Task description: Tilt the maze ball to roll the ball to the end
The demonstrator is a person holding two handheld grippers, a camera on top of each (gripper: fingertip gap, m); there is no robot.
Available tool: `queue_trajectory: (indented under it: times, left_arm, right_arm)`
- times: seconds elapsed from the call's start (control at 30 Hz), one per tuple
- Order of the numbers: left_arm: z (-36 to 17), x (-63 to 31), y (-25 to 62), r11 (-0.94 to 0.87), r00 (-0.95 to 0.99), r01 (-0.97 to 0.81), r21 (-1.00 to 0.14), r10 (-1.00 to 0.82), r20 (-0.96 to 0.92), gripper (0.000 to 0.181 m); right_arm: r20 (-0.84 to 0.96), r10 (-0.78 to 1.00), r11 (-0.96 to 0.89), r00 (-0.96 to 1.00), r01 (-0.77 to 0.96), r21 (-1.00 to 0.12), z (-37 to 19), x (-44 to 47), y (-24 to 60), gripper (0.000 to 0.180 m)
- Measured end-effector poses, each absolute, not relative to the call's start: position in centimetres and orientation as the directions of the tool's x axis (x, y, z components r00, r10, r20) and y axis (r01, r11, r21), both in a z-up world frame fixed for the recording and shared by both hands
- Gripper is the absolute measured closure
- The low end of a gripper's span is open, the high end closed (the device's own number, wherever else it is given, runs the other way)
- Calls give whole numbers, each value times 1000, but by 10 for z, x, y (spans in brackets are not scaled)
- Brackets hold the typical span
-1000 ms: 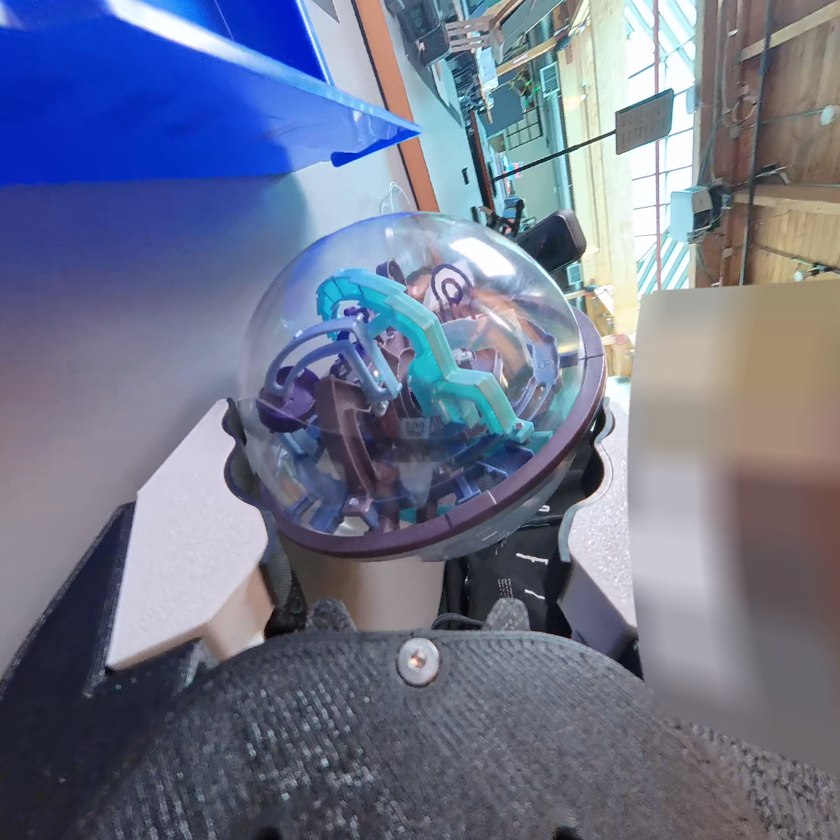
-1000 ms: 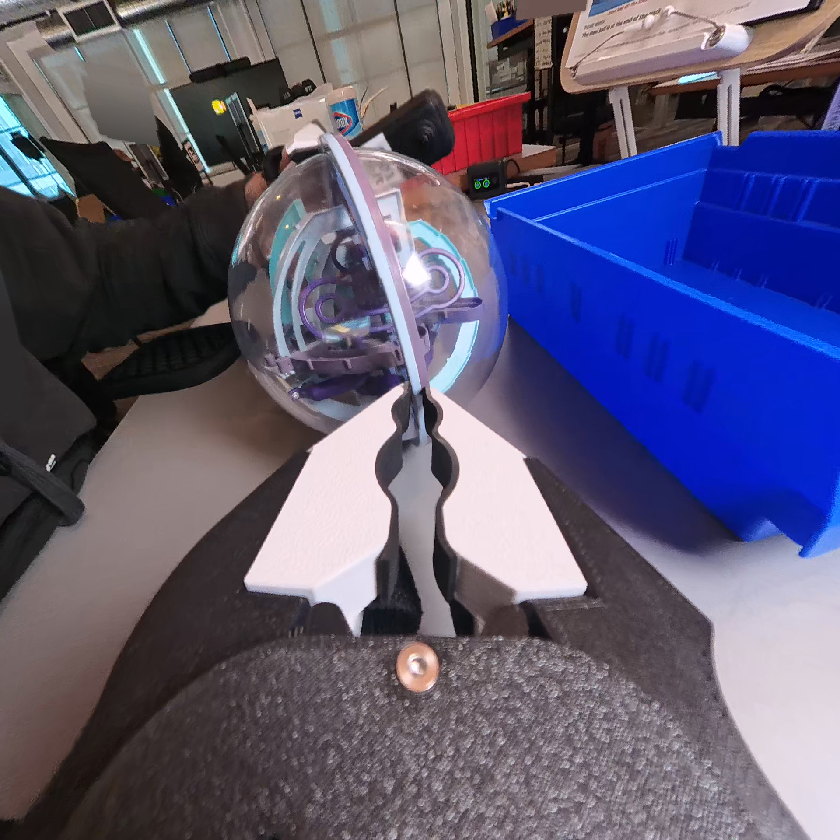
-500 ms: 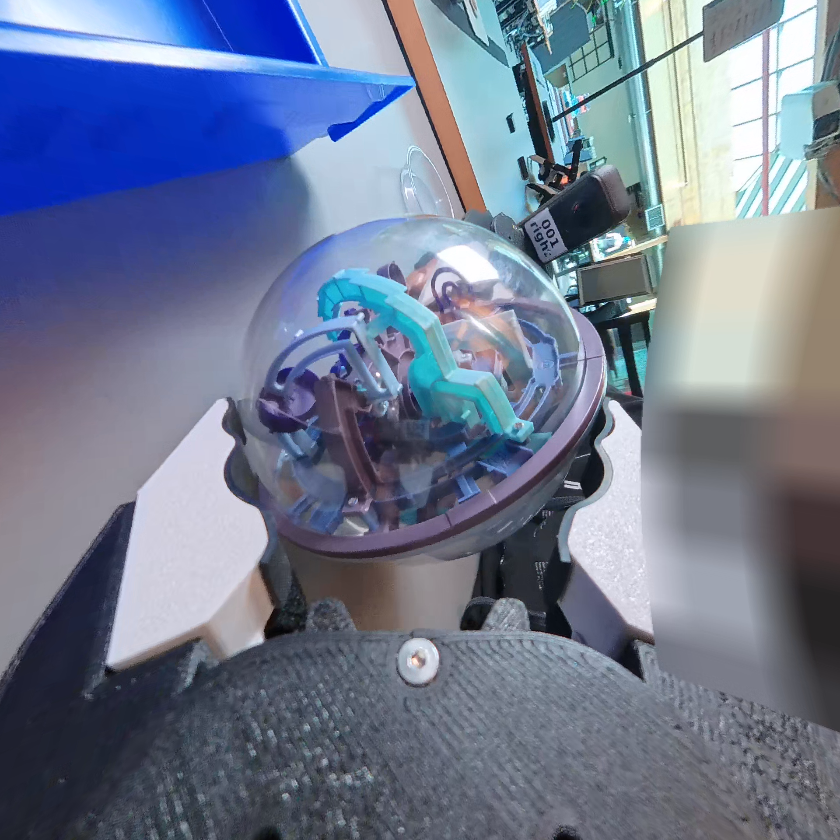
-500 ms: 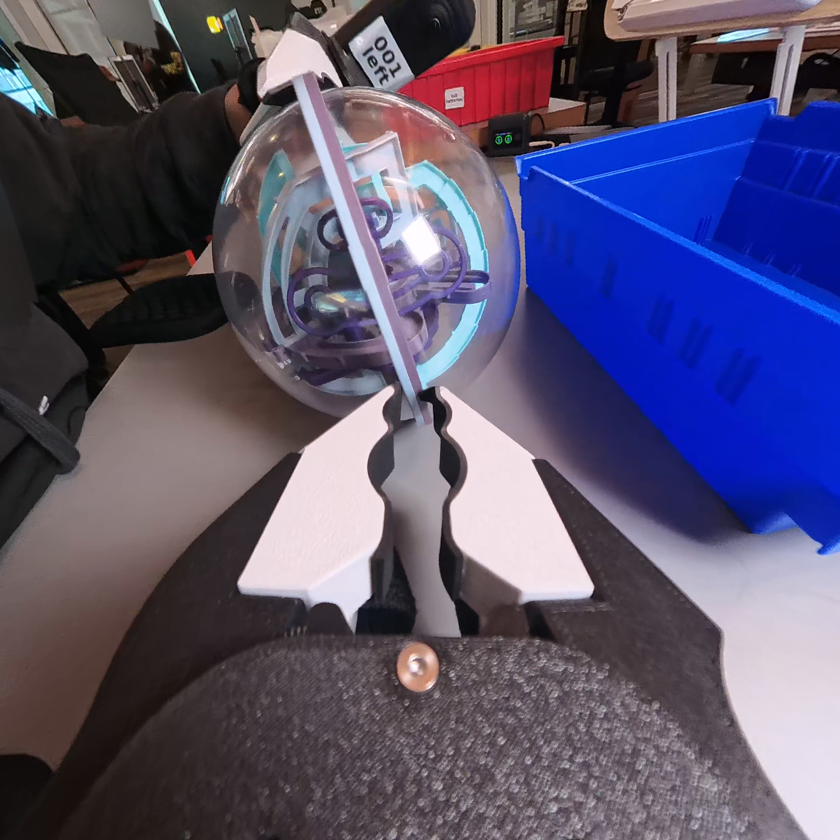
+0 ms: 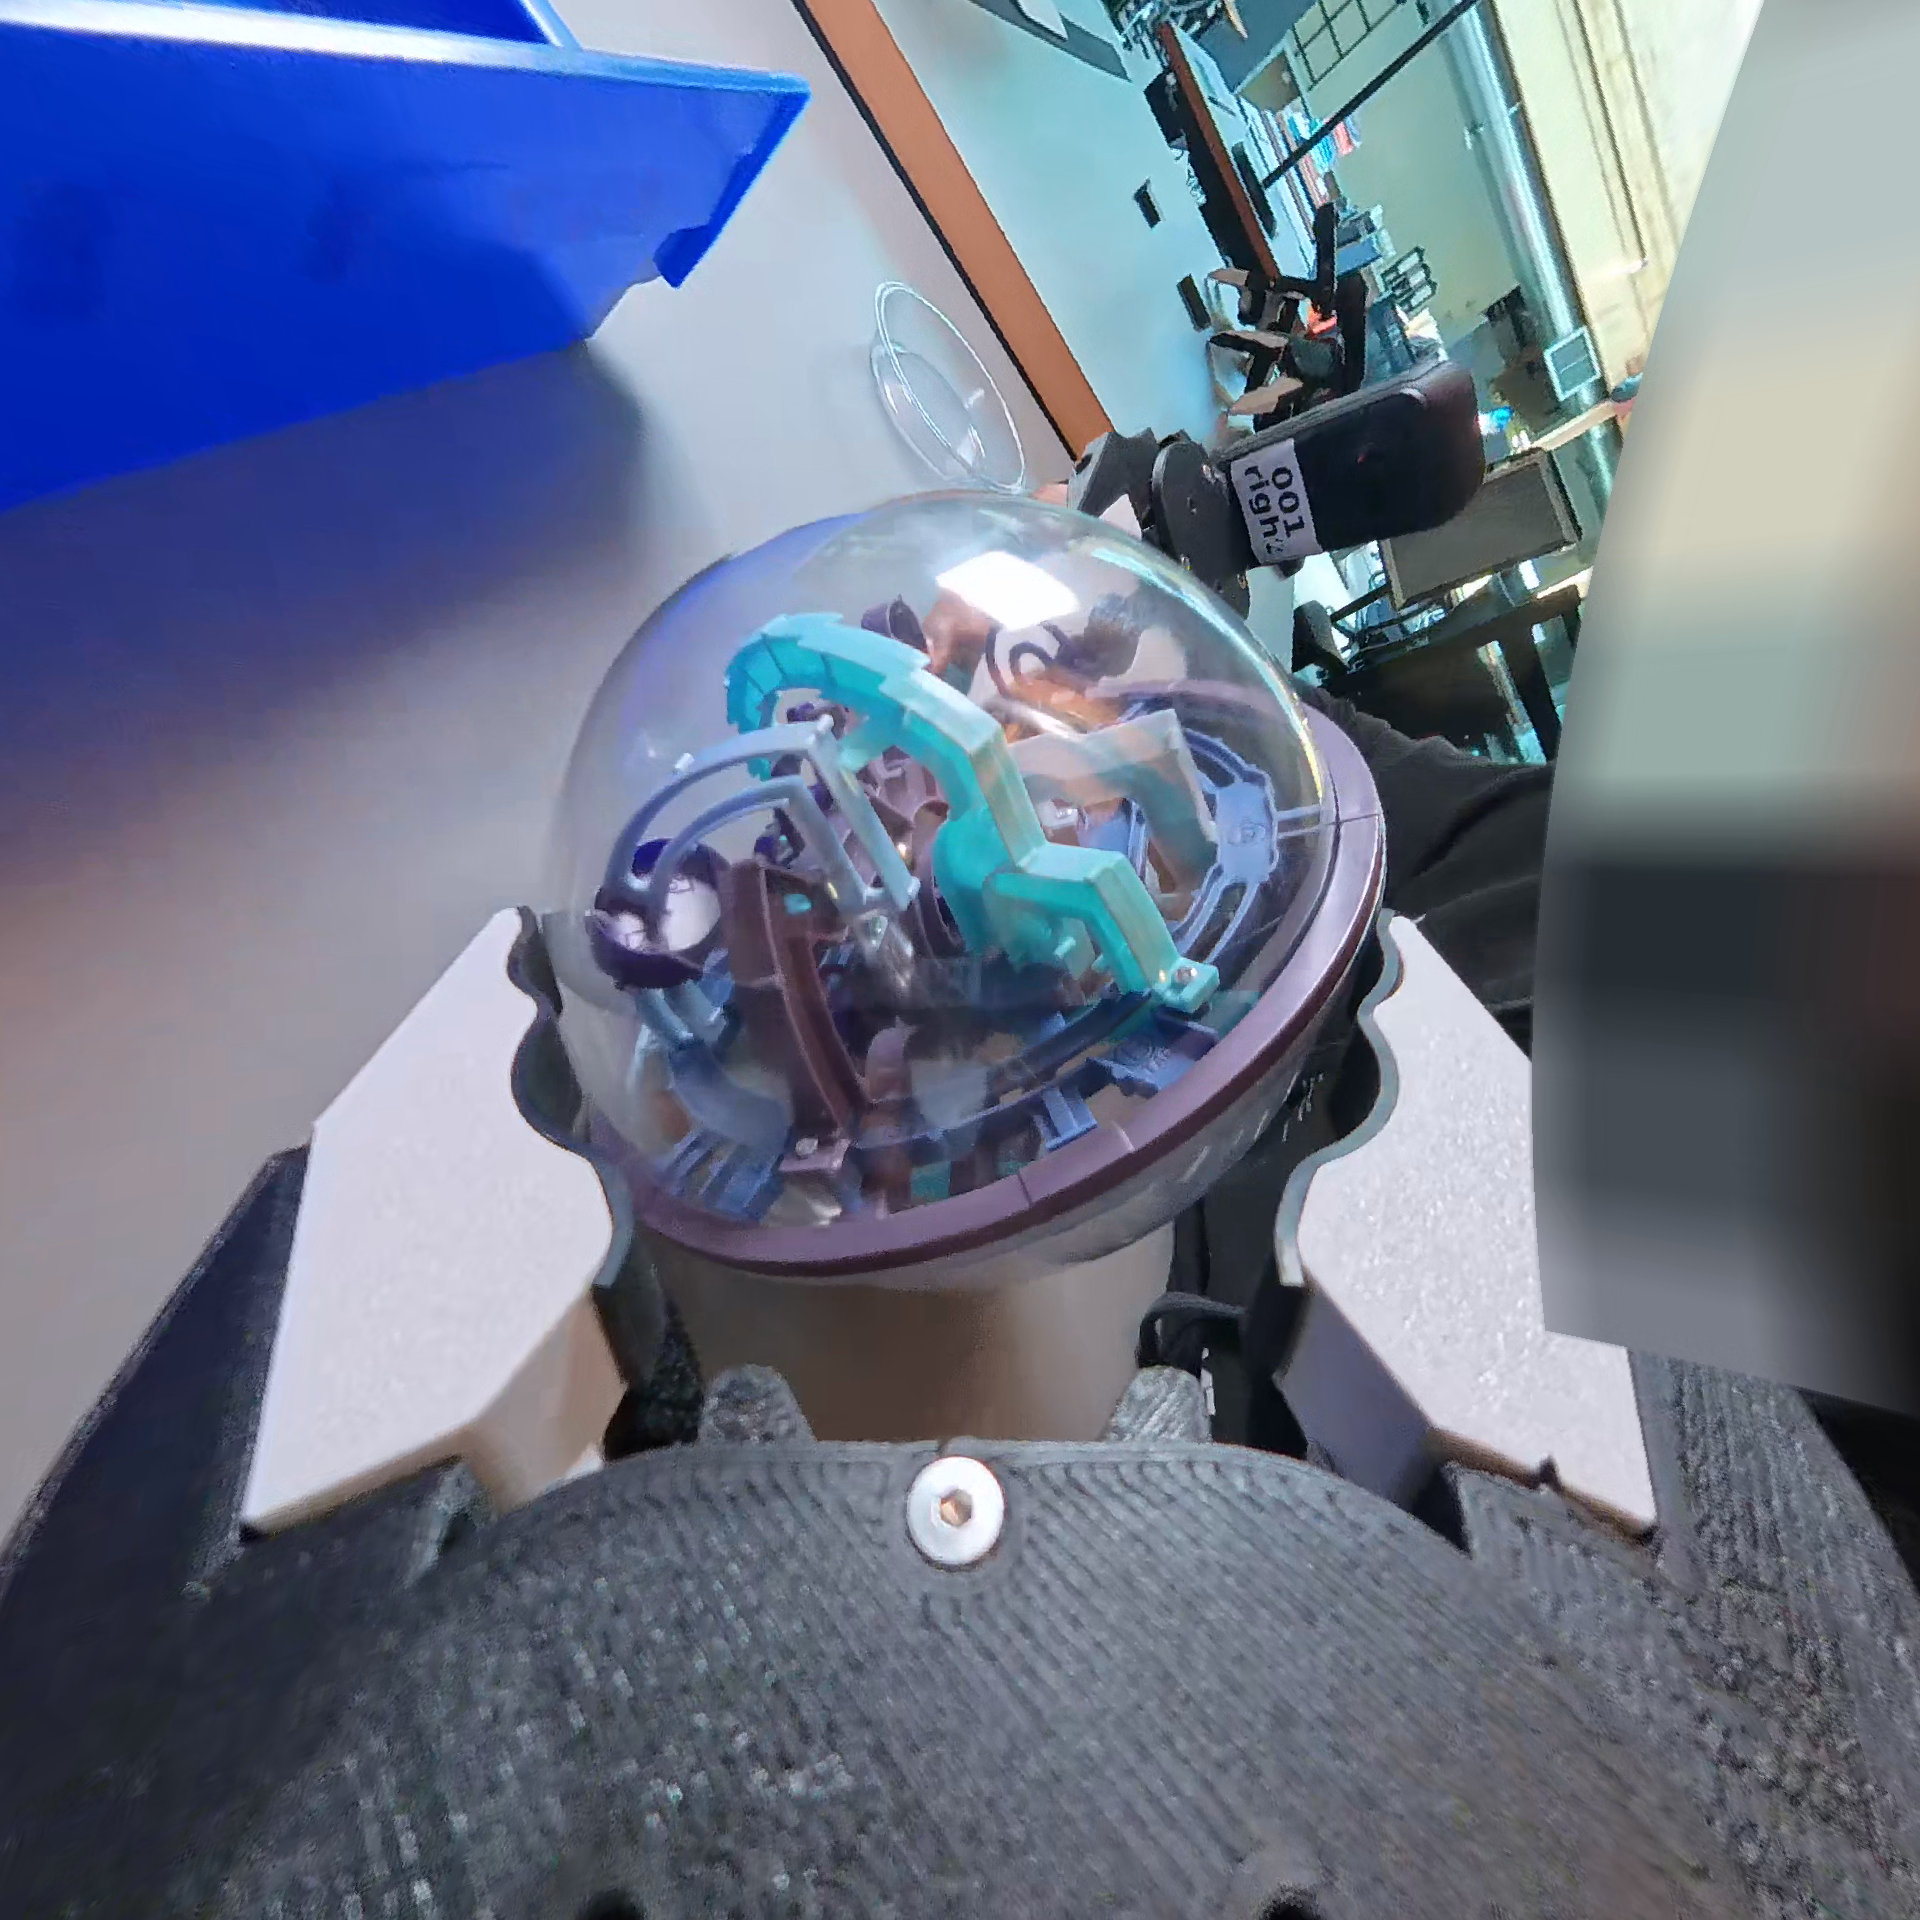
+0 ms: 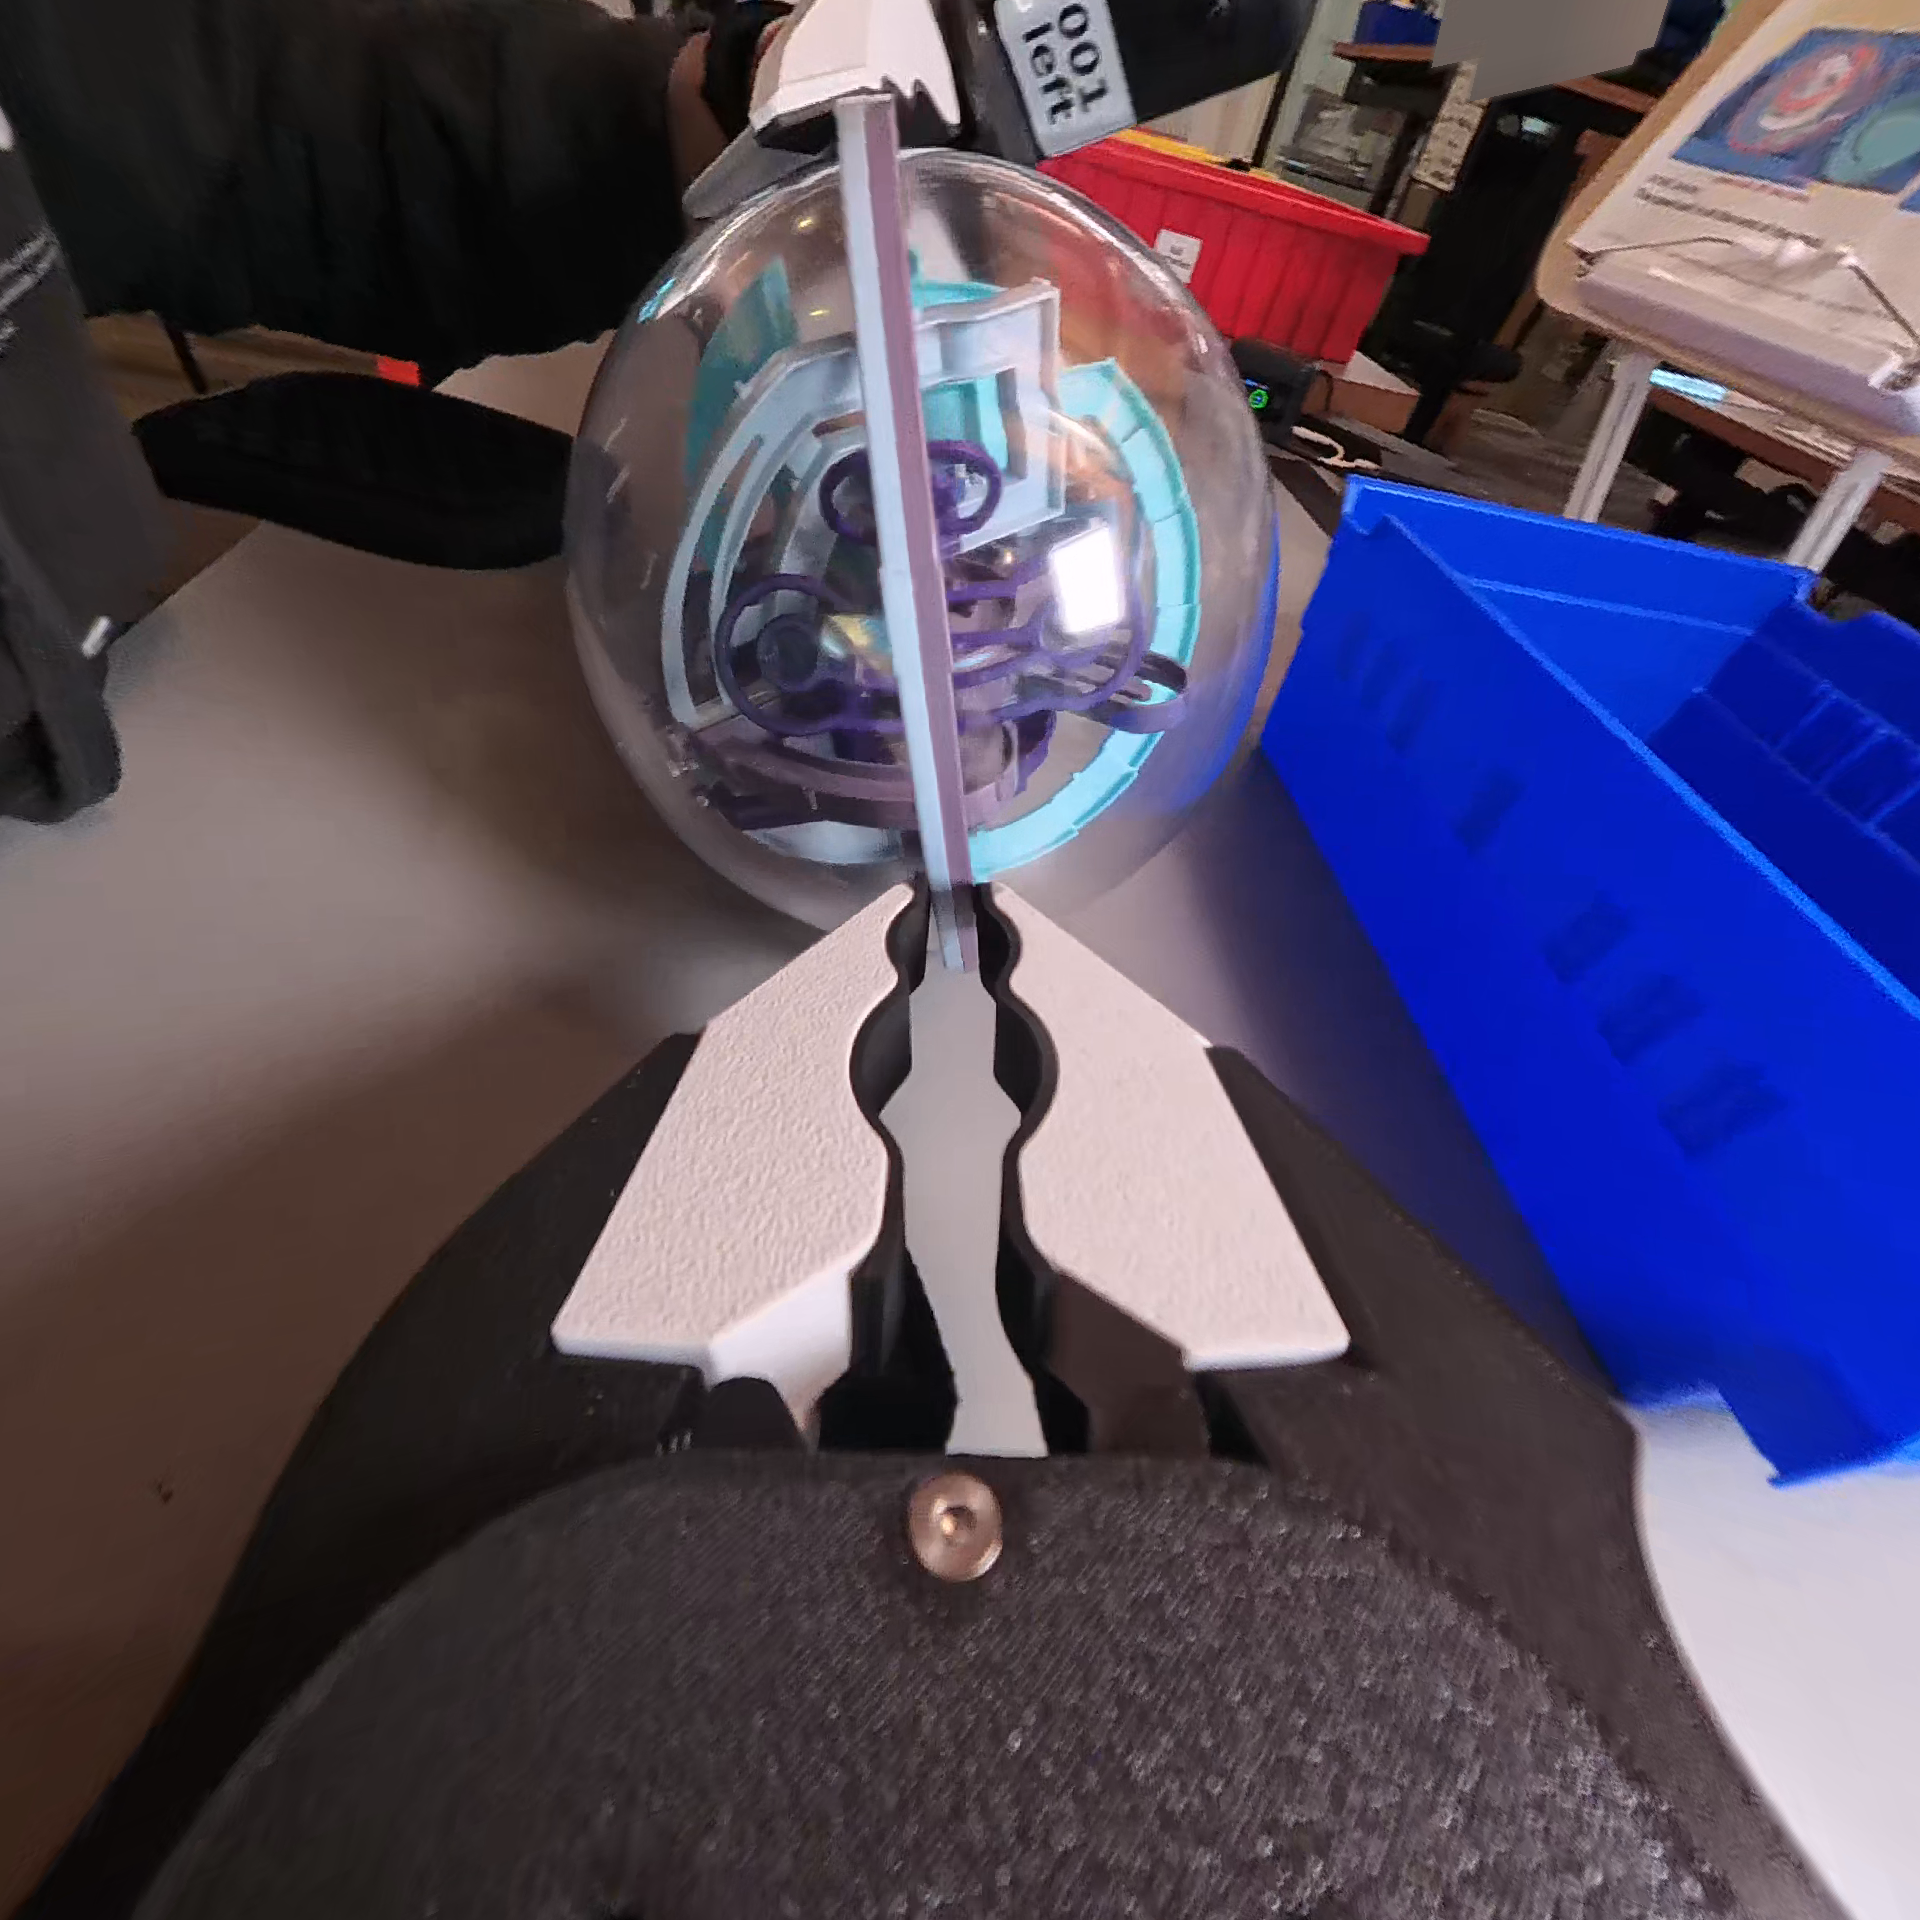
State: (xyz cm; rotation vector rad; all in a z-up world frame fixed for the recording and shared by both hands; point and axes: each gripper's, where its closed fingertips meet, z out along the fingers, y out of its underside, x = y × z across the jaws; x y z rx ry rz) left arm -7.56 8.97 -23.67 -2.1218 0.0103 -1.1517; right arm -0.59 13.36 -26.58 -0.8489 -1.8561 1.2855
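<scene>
The maze ball [image 5: 956,883] is a clear sphere with teal, lilac and purple tracks inside and a purple rim around its middle. My left gripper [image 5: 956,935] is shut on it, one white finger [image 5: 416,1195] on each side just above the rim. My right gripper [image 6: 951,925] is shut on the near edge of the rim [image 6: 894,520], which stands almost upright in the right wrist view. The left gripper [image 6: 862,62] shows at the ball's top there. The right gripper's body [image 5: 1299,499] shows behind the ball in the left wrist view. I cannot pick out the small ball inside.
A blue bin [image 6: 1610,883] stands on the grey table [image 6: 312,831] close to the right of the ball; it also shows in the left wrist view [image 5: 312,208]. A clear plastic ring [image 5: 935,384] lies on the table. A red bin [image 6: 1247,239] and a person's dark sleeve [image 6: 364,156] are behind.
Both grippers have turned the ball while holding it. In the right wrist view the rim went from leaning left to almost upright, and the blue bin now looks tilted.
</scene>
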Motion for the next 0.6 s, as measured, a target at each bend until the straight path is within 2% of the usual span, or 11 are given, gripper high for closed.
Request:
queue_trajectory:
  times: [0.03,0.33,0.5,0.6]
  left_arm:
    - [-236,-75,87,-743,607,300,-599,-335,720,35]
    - [-232,-77,80,-709,634,243,-662,-400,662,34]
    - [-230,-76,82,-713,637,235,-660,-400,659,34]
    - [-230,-78,86,-736,614,277,-618,-360,703,35]
  right_arm:
    - [192,817,299,-544,113,-948,-267,-5,129,173]
    - [227,763,366,-605,115,-923,-279,-3,102,172]
    - [217,751,371,-623,127,-920,-281,0,98,172]
    - [191,756,347,-627,135,-928,-280,0,97,173]
